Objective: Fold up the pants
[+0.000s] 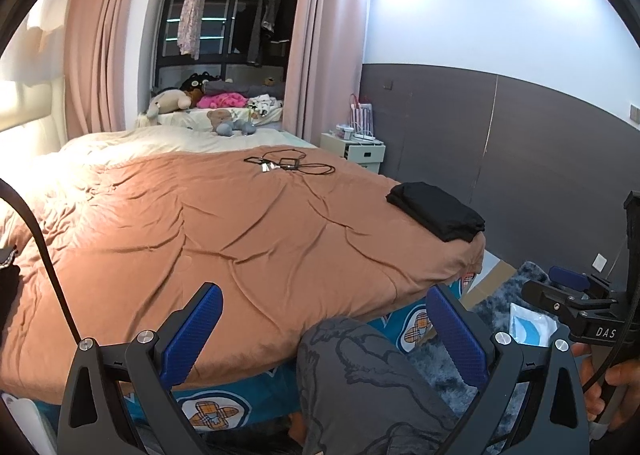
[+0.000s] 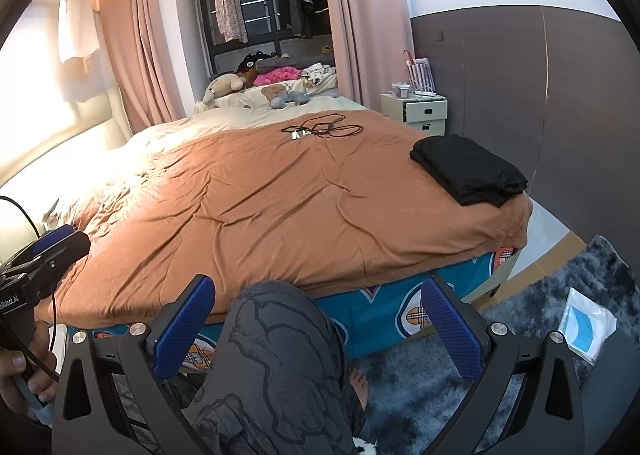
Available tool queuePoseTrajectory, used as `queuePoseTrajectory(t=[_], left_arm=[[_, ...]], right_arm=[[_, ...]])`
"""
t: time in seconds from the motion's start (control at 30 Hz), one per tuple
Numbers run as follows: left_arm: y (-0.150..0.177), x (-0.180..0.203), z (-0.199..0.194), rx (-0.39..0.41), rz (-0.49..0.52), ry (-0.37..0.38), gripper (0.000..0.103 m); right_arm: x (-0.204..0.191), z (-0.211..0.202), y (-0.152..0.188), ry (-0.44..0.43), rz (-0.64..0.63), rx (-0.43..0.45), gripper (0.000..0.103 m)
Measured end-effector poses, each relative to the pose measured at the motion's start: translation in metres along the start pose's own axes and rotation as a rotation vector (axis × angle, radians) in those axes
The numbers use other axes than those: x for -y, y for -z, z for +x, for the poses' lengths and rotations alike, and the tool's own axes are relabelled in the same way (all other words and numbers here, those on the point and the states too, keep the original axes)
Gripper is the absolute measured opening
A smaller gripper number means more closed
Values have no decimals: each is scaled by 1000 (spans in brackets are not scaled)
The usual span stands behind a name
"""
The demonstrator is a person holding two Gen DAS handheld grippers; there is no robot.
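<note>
Orange quilt [image 2: 260, 195] under folded pants [image 2: 470, 169]

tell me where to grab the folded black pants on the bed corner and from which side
Probably the black pants are best taken by their stacked layered edge nearest the bed's foot, coming in low from that side. Both grippers are open and empty.

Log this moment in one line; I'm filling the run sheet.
left gripper: open, empty | right gripper: open, empty | folded black pants: on bed corner, untouched | orange duvet: bare centre
</note>
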State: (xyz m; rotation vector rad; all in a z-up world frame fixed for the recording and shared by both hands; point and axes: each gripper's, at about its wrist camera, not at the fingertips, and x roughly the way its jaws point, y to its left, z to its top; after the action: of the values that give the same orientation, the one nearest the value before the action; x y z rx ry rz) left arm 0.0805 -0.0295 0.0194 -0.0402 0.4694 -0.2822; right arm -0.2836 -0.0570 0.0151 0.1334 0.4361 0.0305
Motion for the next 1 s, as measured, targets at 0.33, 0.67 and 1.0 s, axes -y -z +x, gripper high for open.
queuePoseTrajectory(t=[0.33,0.67,1.0], left_arm=[[3,2,-3,7,1,-5,102],[3,4,-5,12,-10,-10,103],[2,-1,-5,15,-37,-26,102]], right_arm=[[-7,-5,-2,-2,-2,0,103],[-5,-7,-1,-2,-12,6,103],[4,-6,-3,-9,-16,12,103]])
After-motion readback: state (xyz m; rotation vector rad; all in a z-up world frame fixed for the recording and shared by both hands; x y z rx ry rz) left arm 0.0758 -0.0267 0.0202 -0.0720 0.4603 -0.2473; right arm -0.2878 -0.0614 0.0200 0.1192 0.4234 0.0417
